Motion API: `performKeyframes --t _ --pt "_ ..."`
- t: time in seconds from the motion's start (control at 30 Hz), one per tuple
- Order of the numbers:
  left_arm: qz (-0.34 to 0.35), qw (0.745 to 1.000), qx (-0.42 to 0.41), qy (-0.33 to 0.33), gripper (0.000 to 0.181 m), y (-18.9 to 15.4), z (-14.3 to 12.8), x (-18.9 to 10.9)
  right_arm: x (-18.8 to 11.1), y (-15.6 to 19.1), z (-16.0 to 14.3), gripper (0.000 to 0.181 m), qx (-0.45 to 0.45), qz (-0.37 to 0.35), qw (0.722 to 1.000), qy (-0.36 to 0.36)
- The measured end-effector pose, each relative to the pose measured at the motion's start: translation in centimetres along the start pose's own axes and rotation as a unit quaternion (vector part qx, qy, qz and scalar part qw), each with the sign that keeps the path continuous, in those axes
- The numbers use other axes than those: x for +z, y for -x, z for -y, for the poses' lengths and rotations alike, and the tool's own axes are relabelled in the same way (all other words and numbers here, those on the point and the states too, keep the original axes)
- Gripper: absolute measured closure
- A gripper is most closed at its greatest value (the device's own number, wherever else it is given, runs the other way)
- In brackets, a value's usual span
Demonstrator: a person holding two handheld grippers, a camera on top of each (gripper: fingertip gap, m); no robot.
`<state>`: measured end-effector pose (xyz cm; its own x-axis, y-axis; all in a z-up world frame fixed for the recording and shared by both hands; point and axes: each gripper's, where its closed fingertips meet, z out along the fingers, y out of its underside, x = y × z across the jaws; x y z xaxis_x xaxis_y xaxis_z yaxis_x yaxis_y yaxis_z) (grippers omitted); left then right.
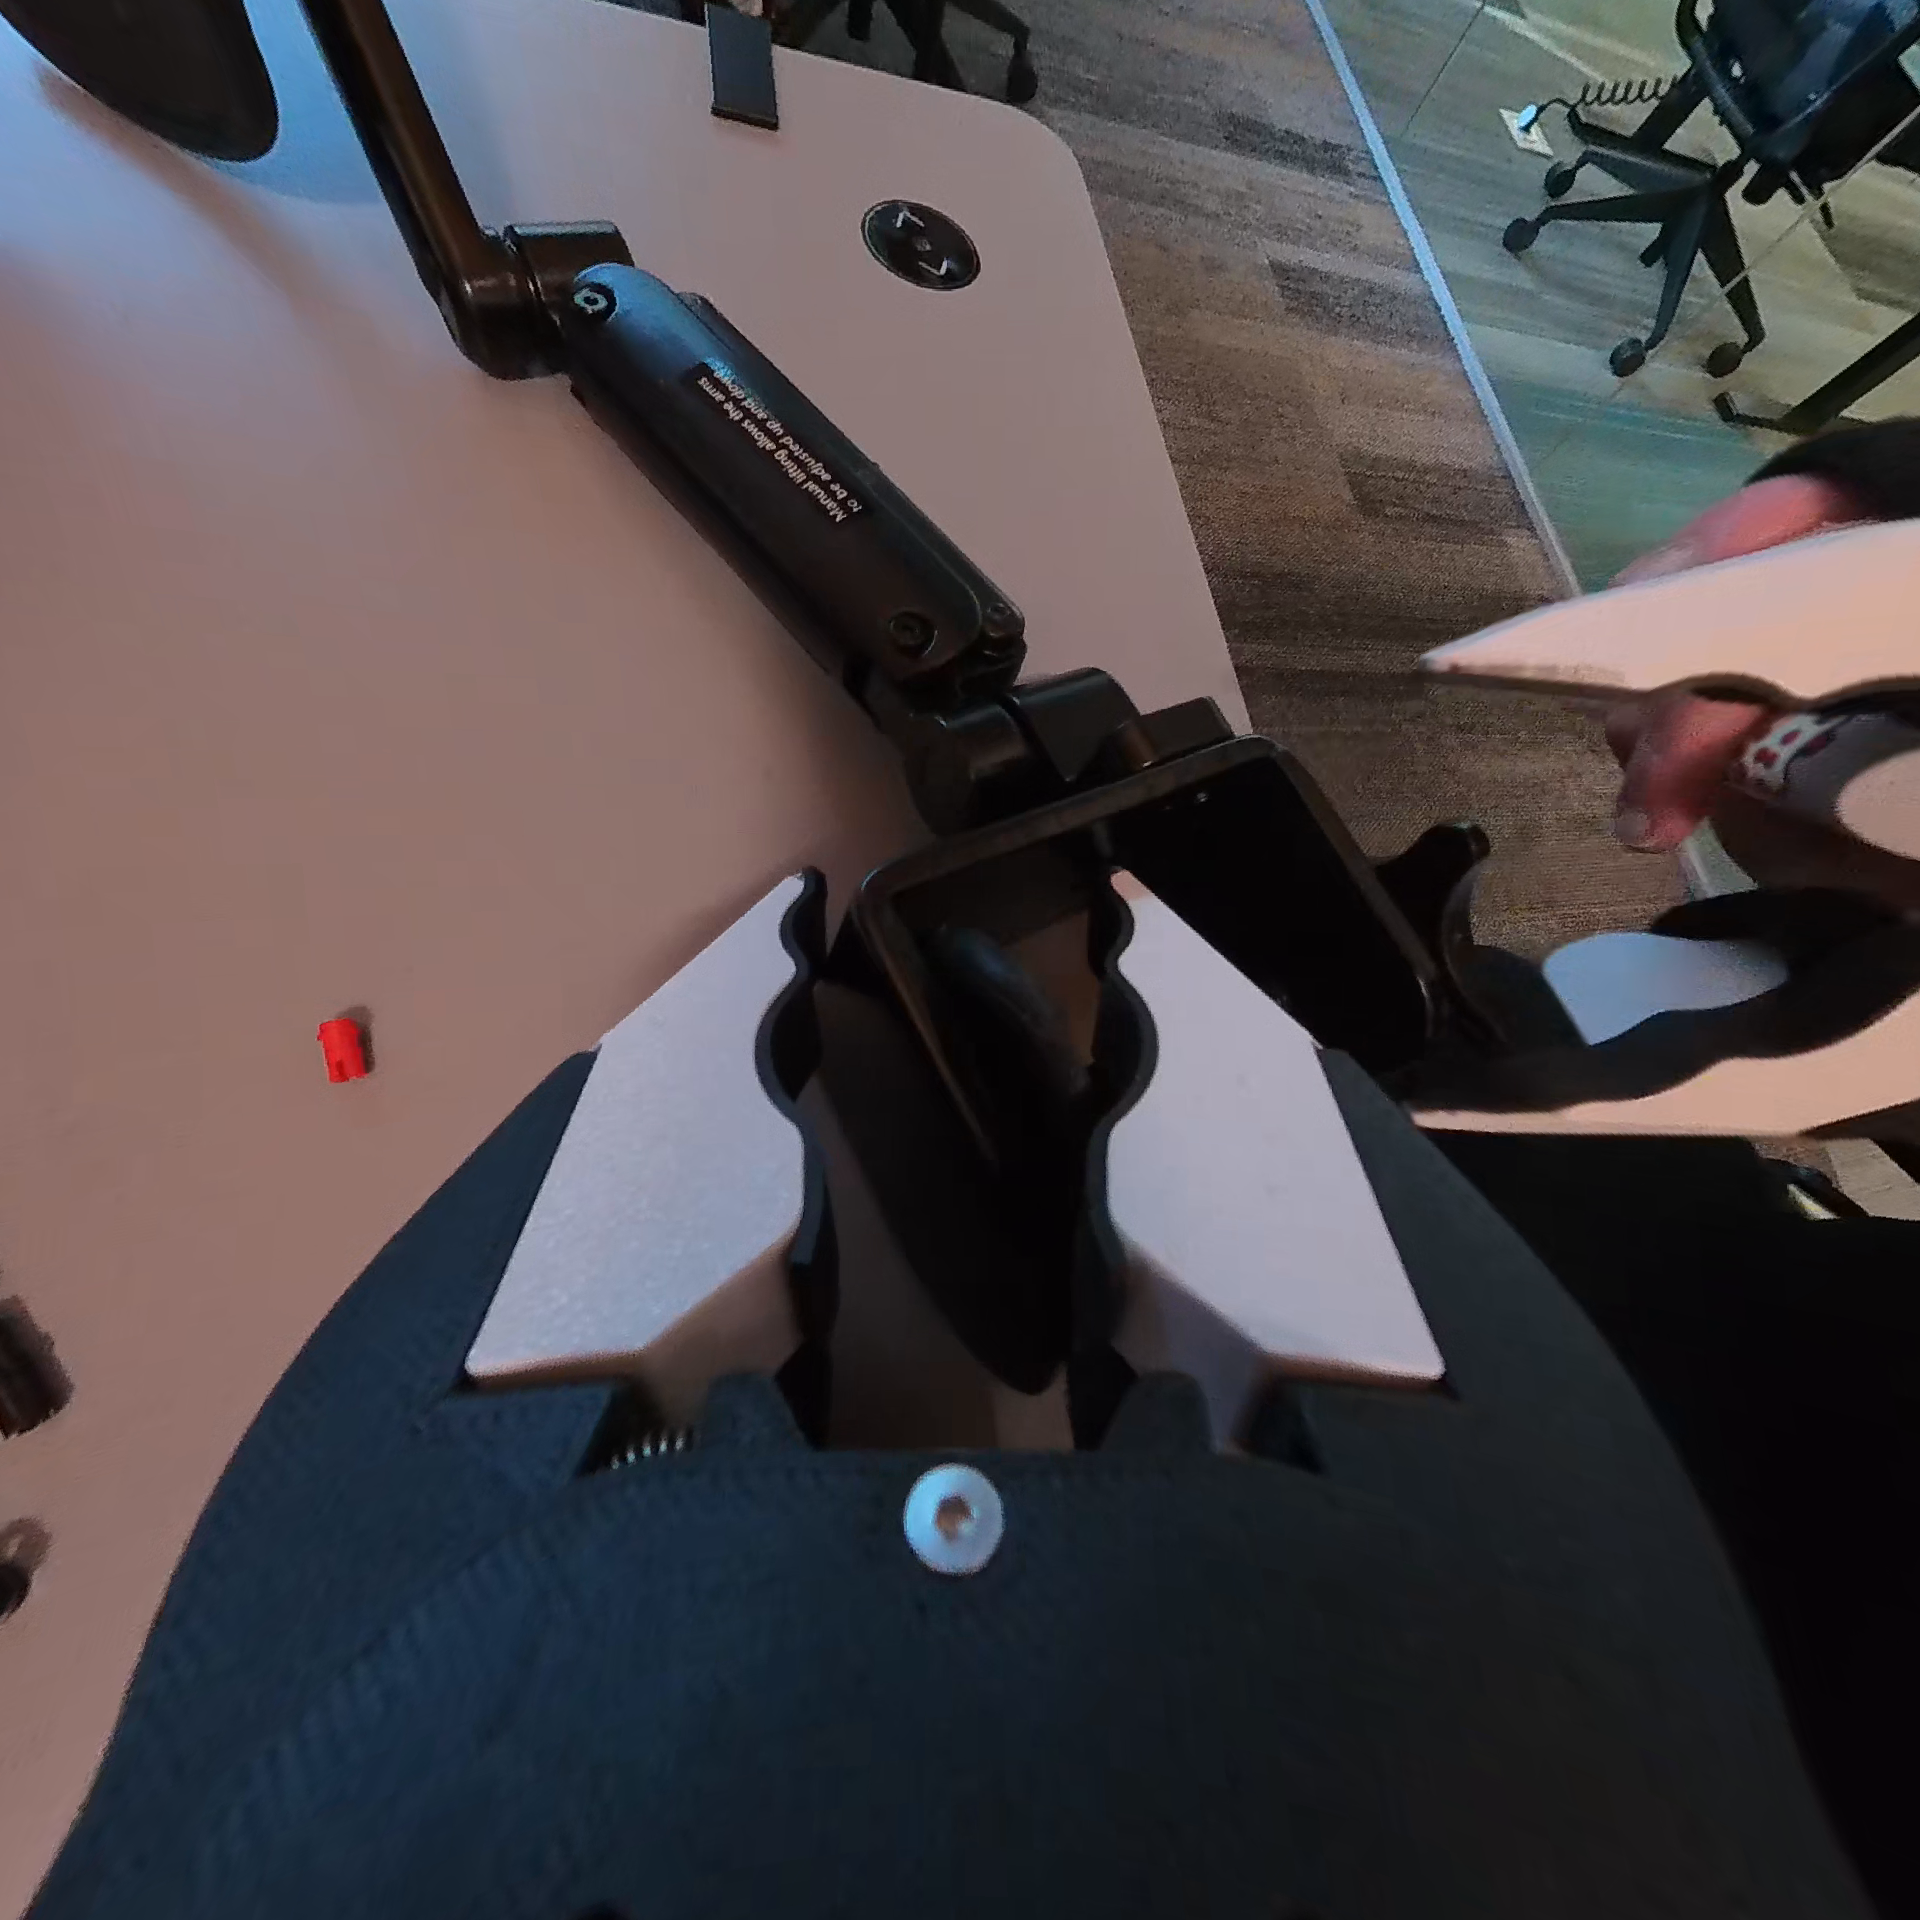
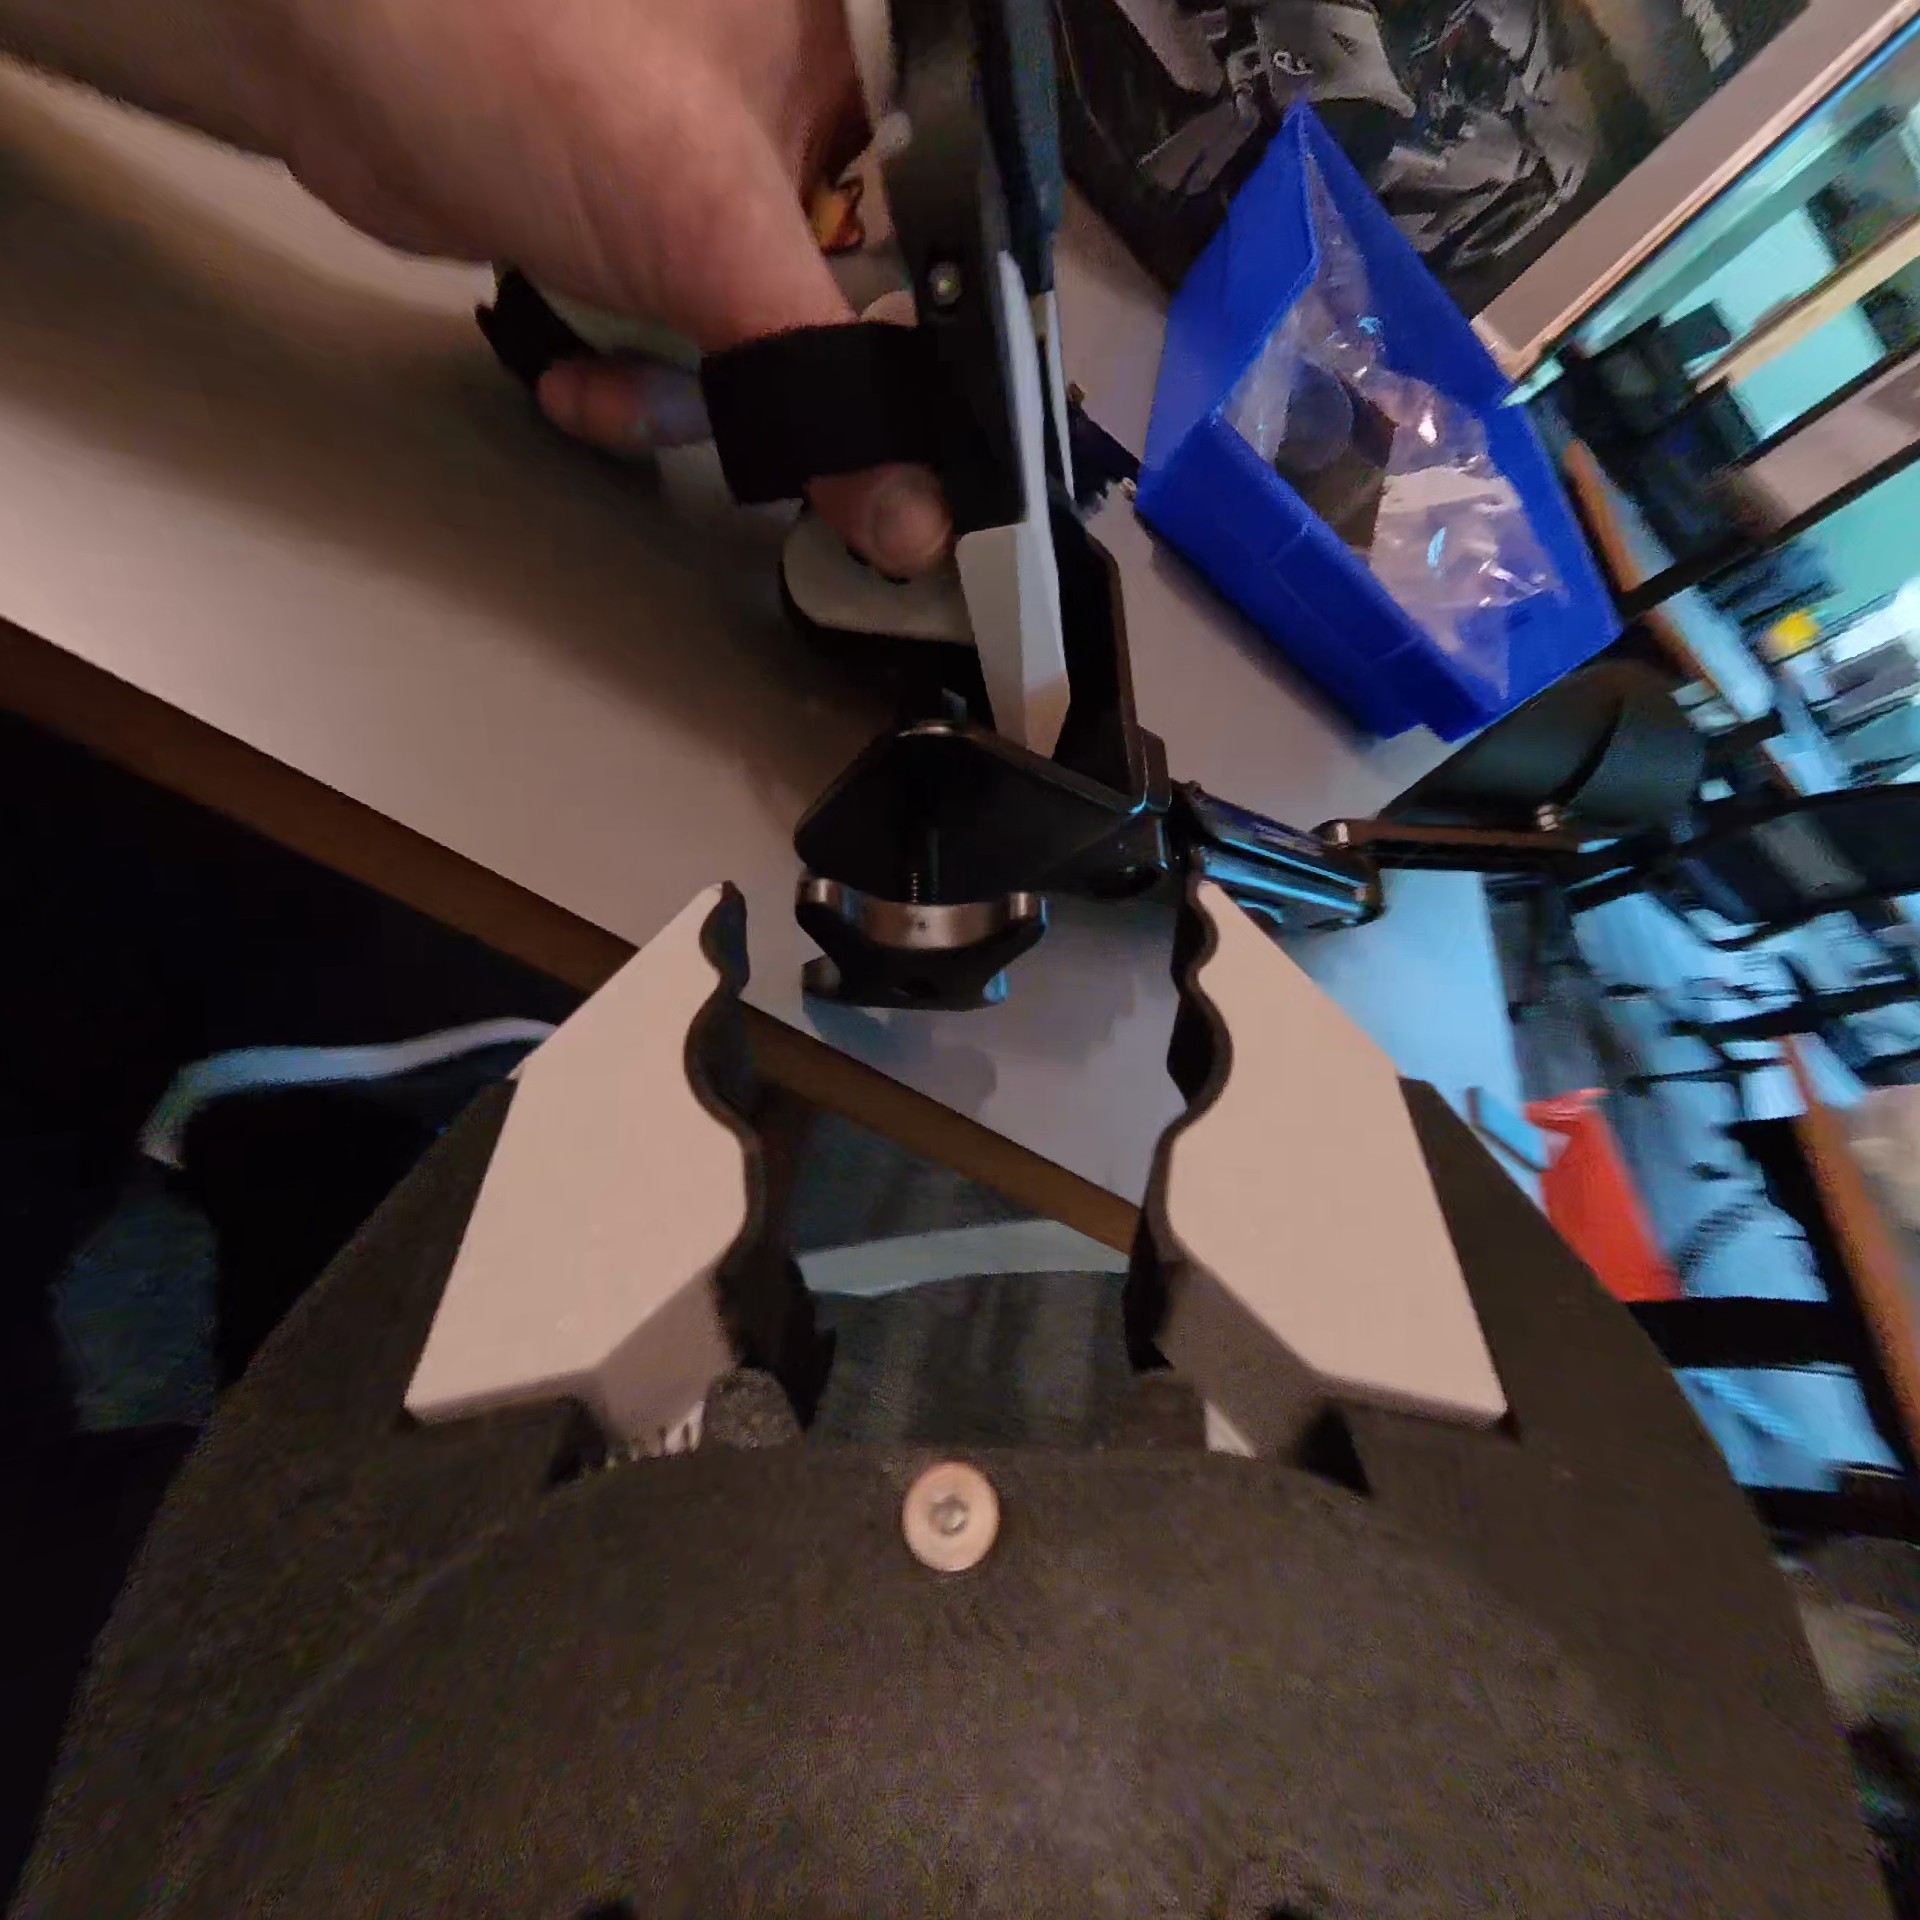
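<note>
The black clamp bracket (image 1: 1164, 831) of a monitor arm (image 1: 769, 457) at the desk (image 1: 312, 623) edge is straddled by the left gripper (image 1: 961, 914), fingers pressed around it. The right gripper (image 2: 961, 914), spread and empty, is held just below the clamp's knob (image 2: 914, 940); a blue bin (image 2: 1340, 520) is seen behind.

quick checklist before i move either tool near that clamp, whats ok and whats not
1. Left tool straddling the black desk clamp: ok; grip on it: cannot tell.
2. Right tool open and empty: ok.
3. Right tool lined up with the clamp knob under the desk edge: ok, not touching.
4. Clamp tightness: cannot tell.
5. Blue bin apart from both tools: ok.
6. Red piece lying apart from the left tool: ok.
</note>
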<state>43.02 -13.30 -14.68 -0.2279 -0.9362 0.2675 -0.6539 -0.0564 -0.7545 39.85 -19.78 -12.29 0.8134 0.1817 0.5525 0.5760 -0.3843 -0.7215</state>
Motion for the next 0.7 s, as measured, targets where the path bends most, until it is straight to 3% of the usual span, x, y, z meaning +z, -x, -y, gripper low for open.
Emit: performKeyframes --t 0.13,0.23,0.37,0.4,0.57,0.7 --pt "-0.003 1.000 0.000 -0.002 0.131 0.0 0.0 0.0 -0.7 -0.5 0.0 0.111 0.159 0.063 0.985 -0.038" --pt "-0.012 1.000 -0.007 -0.005 0.130 -0.1 0.1 0.0 -0.5 0.4 0.4 0.118 0.313 0.168 0.931 -0.083" --pt "-0.017 1.000 -0.009 -0.009 0.129 -0.2 0.1 -0.1 0.4 0.5 -0.4 0.122 0.394 0.194 0.894 -0.084" --pt "-0.016 1.000 -0.008 -0.007 0.129 -0.3 0.1 -0.1 0.4 0.6 -0.1 0.130 0.400 0.202 0.889 -0.093" --pt "-0.018 1.000 -0.007 -0.005 0.129 -0.3 0.0 -0.1 0.6 0.2 -0.1 0.154 0.354 0.161 0.917 -0.089" --pt "-0.018 1.000 -0.007 -0.001 0.130 -0.3 0.0 0.0 0.6 0.1 -0.1 0.159 0.252 0.112 0.958 -0.075"
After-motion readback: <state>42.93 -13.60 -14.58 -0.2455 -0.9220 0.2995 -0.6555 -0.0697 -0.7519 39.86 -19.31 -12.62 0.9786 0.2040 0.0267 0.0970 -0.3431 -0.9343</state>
